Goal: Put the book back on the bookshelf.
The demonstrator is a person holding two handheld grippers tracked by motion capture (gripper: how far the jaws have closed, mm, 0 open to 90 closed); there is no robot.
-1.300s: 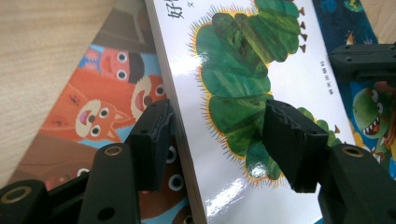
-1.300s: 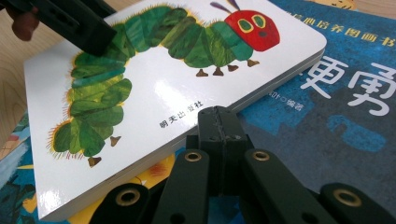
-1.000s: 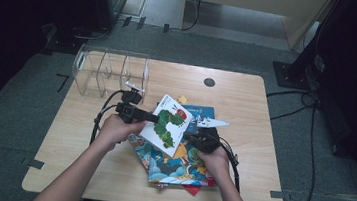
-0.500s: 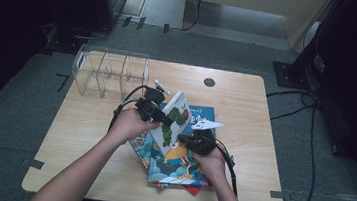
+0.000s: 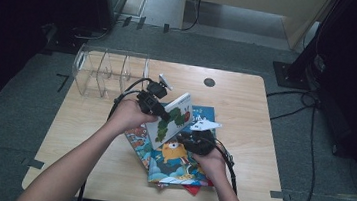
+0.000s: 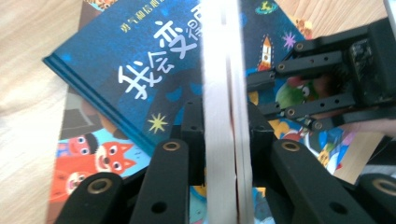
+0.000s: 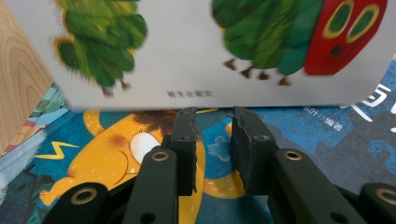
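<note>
Table (image 5: pixel 84 161): light wood with rounded corners. Bare board lay along the left side, the near-left corner and the whole right strip. A small dark round hole (image 5: pixel 209 82) sat near the far edge.

Clear divider rack (image 5: pixel 110 71) stood at the far-left corner, right at the table edge, well apart from the books. Open board lay between it and the stack.

Book stack sat centre-near. The blue book (image 6: pixel 154 70) with white characters lay on top toward the far side. The book with the orange creature (image 7: pixel 121 154) was toward the near side, and a red-orange cartoon cover (image 6: pixel 88 158) stuck out at the stack's left. The stack's near corner stopped short of the table's near edge.

Caterpillar book (image 5: pixel 169 119) was lifted off the stack and tilted up on edge over its left part. The white cover faced the right gripper view, lower edge clear of the books beneath.

Left gripper (image 5: pixel 155 104) was clamped on that book's edge. In the left gripper view the page block (image 6: pixel 224 116) ran straight up between the jaws.

Right gripper (image 7: pixel 214 149) sat low over the orange-creature cover, just under the raised book's lower edge. Its jaws were slightly apart with nothing between them.
</note>
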